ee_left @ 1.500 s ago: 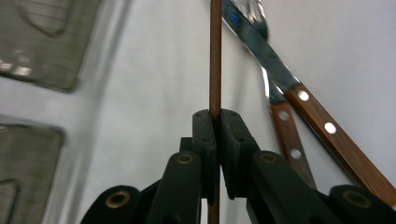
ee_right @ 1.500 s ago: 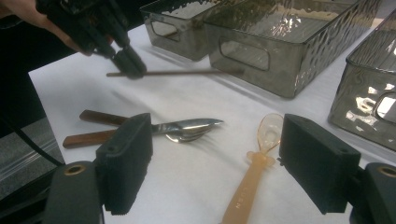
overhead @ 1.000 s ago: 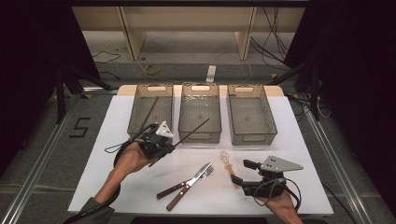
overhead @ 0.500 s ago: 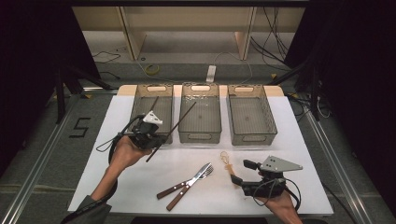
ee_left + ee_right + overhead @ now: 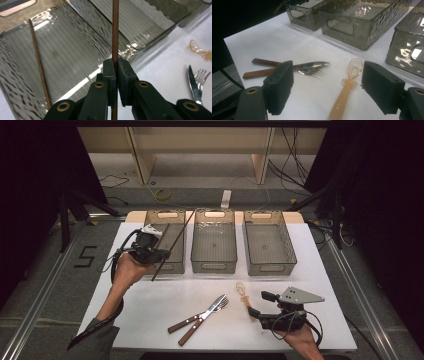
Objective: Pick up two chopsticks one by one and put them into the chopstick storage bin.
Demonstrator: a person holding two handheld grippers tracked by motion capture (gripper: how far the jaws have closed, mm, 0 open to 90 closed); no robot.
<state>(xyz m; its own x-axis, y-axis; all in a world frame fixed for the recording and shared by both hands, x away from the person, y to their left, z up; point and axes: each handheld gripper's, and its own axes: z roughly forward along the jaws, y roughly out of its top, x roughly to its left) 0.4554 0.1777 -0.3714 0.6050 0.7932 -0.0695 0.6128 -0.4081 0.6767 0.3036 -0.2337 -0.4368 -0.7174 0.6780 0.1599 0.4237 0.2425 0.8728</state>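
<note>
My left gripper (image 5: 161,254) hovers over the near edge of the left bin (image 5: 176,265), shut on a dark wooden chopstick (image 5: 175,242) that slants up across the bin. In the left gripper view the jaws (image 5: 115,67) pinch this chopstick (image 5: 115,35), and a second chopstick (image 5: 38,62) lies inside the bin. My right gripper (image 5: 259,304) rests open at the front right of the table. In the right gripper view its open jaws (image 5: 330,86) flank a translucent amber spoon (image 5: 347,87), without touching it.
A middle bin (image 5: 214,266) and a right bin (image 5: 270,269) stand beside the left one at the back. A wooden-handled fork and knife (image 5: 200,317) lie crossed at the front centre, left of the spoon (image 5: 244,295). The table is covered in white (image 5: 150,305).
My left gripper has carried the chopstick forward and to the left, from the table's middle left to above the left bin. The right gripper has stayed put.
</note>
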